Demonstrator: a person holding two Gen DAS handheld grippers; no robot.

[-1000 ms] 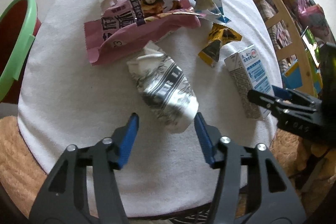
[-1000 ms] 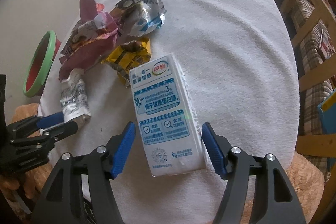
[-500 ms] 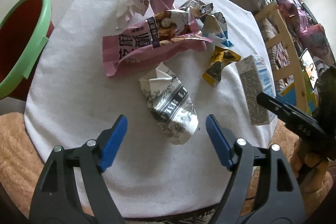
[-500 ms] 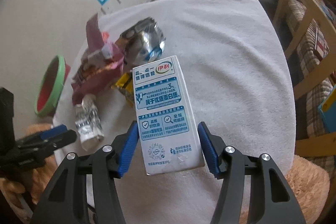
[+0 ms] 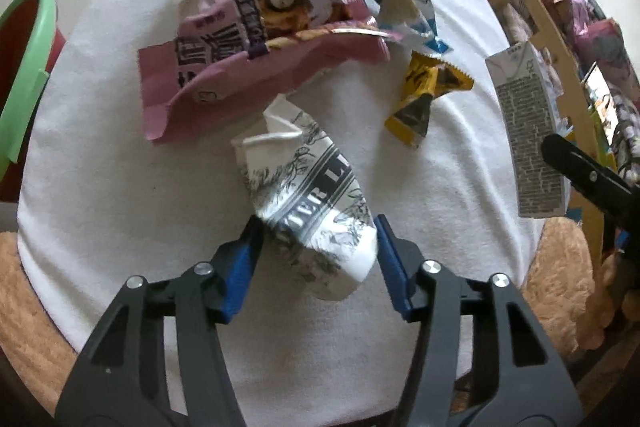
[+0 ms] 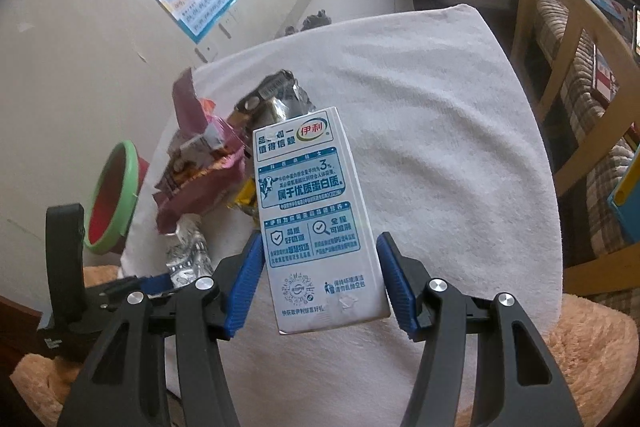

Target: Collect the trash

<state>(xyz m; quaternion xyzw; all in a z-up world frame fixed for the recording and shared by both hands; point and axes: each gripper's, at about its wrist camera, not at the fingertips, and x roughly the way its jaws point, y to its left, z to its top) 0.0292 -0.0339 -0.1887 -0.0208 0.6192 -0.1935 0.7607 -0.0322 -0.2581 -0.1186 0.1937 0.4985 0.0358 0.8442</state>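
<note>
A crumpled white paper cup [image 5: 304, 179] with black print lies on the white cloth-covered table [image 5: 120, 187]. My left gripper [image 5: 318, 223] is closing on it, and both blue pads touch the cup's lower sides. In the right wrist view the same cup [image 6: 188, 255] shows at the lower left with a left finger [image 6: 156, 283] beside it. My right gripper [image 6: 320, 239] is shut on a white and blue milk carton [image 6: 308, 195] and holds it clear above the table. In the left wrist view the carton [image 5: 524, 131] hangs at the right edge.
A pink snack bag [image 5: 240, 83], a silver-blue wrapper [image 5: 404, 7] and a yellow wrapper [image 5: 424, 99] lie in a heap behind the cup. A red bin with a green rim [image 5: 24, 67] stands on the floor left of the table. A wooden chair [image 6: 568, 67] stands to the right.
The left jaws spread wide, then came in onto the paper cup. The right gripper has raised the milk carton off the table and tipped its view upward.
</note>
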